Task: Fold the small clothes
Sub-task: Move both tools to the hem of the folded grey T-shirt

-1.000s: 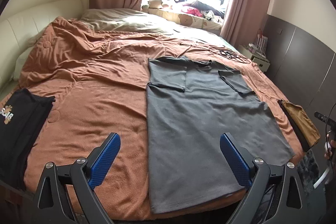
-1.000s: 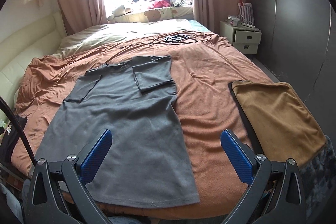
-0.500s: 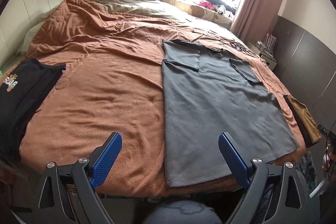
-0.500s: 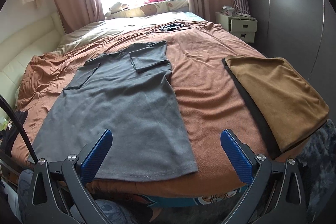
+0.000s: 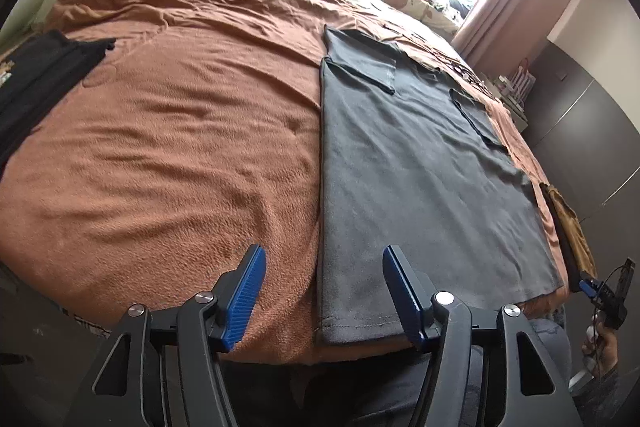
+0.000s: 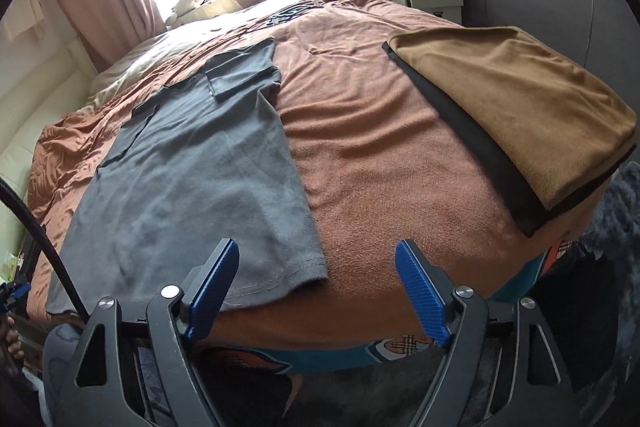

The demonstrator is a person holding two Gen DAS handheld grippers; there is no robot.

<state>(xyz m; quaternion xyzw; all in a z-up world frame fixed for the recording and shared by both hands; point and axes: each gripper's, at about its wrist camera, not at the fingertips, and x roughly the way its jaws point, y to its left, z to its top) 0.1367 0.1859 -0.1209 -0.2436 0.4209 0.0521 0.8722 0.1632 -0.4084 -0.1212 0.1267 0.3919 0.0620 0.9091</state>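
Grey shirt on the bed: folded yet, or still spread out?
Partly folded: the grey shirt lies flat, both sleeves turned in over the chest, the body at full length to the hem.

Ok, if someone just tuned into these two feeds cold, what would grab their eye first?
Probably the grey T-shirt spread flat on the rust-brown blanket, sleeves already folded in, hem at the near edge of the bed. Next, the left gripper and right gripper, one over each hem corner, jaws closing but pinching nothing yet. A folded tan garment lies at the bed's right edge.
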